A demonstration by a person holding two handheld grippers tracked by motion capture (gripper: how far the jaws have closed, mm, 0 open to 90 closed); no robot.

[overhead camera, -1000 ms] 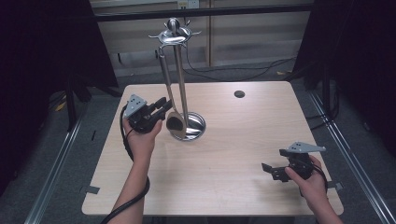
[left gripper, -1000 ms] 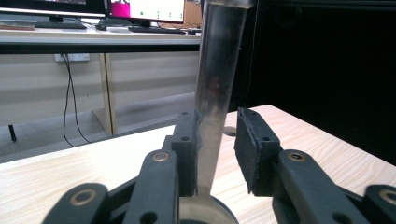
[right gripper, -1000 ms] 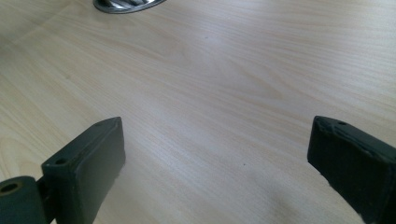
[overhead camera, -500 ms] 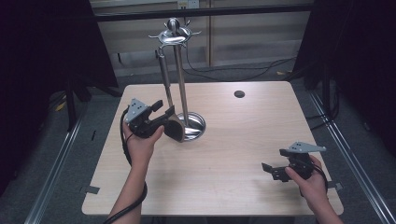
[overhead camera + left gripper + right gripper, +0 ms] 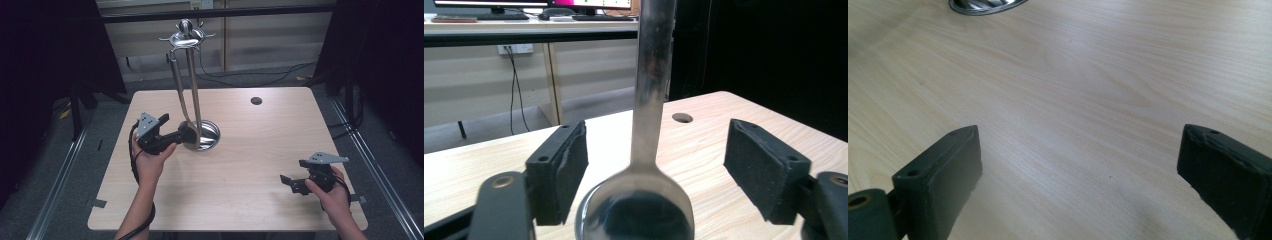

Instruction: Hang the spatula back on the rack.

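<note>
A steel utensil stand (image 5: 194, 80) rises from a round base (image 5: 212, 134) on the wooden table (image 5: 250, 165). From a hook at its top hangs a long steel spoon (image 5: 179, 90), its bowl low by the base. My left gripper (image 5: 186, 133) points at that bowl from the left. In the left gripper view the spoon (image 5: 644, 150) hangs between the two pads (image 5: 561, 170), which have just been opening and stand clear of it on both sides. My right gripper (image 5: 290, 183) rests open near the table's front right, with bare wood between its jaws (image 5: 1080, 175).
A small round hole (image 5: 256, 100) marks the table's far right part. The stand's base rim (image 5: 985, 5) shows at the top of the right gripper view. Cables lie on the floor behind the table, and metal rails run along both sides.
The left gripper's jaws have spread apart around the spoon's bowl, and the hand has drawn slightly back toward me. The right hand has kept still.
</note>
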